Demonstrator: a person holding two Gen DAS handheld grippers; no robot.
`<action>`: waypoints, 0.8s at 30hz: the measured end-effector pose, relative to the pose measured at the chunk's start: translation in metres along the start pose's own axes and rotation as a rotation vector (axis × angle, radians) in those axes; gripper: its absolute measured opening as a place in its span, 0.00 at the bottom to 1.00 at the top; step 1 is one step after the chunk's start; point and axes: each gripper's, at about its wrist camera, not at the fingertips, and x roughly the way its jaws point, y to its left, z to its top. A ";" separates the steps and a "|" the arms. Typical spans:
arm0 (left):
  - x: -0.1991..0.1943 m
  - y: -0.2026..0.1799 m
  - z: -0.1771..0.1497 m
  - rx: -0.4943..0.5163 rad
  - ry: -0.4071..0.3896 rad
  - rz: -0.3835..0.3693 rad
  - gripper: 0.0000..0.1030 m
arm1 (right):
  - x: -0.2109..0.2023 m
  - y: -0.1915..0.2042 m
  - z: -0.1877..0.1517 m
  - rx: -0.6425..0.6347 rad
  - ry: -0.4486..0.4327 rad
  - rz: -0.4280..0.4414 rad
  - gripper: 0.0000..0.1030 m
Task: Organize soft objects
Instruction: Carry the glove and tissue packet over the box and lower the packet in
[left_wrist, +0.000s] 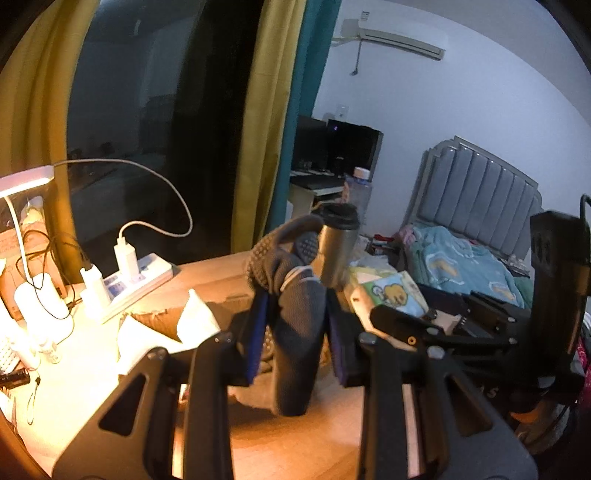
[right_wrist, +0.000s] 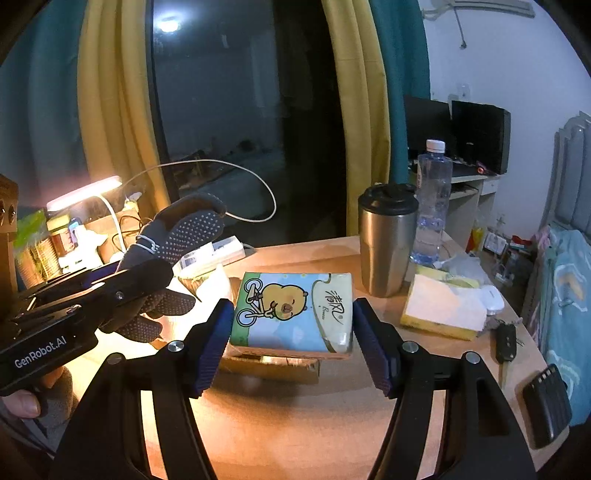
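Note:
A pair of grey gloves (left_wrist: 295, 321) with rubber dots stands between the blue pads of my left gripper (left_wrist: 295, 306), which is shut on it; the fingers of the gloves stick up and droop over the top. My right gripper (right_wrist: 292, 317) is shut on a soft tissue pack (right_wrist: 295, 295) printed with a cartoon bear on a bicycle, both pads pressed against its sides. The pack hangs just above a brown cardboard box (right_wrist: 269, 365) on the wooden table (right_wrist: 295, 424). In the right wrist view the left gripper (right_wrist: 162, 275) with the gloves (right_wrist: 184, 229) is at the left, beside the pack.
A steel tumbler (right_wrist: 388, 243) and a water bottle (right_wrist: 432, 199) stand behind the pack. To the right lie a yellow-edged tissue pack (right_wrist: 443, 310), a car key (right_wrist: 505, 343) and a power bank (right_wrist: 546, 406). A power strip (left_wrist: 136, 280), cables and a lit lamp (right_wrist: 85, 192) crowd the left.

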 end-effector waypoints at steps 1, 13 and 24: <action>0.001 0.002 0.001 -0.003 0.001 0.002 0.29 | 0.003 0.001 0.001 -0.001 0.001 0.002 0.67; 0.035 0.028 0.008 -0.042 0.025 0.008 0.29 | 0.048 0.001 0.016 -0.007 0.042 0.011 0.67; 0.073 0.049 0.001 -0.077 0.084 0.013 0.29 | 0.096 -0.003 0.014 0.005 0.118 0.021 0.67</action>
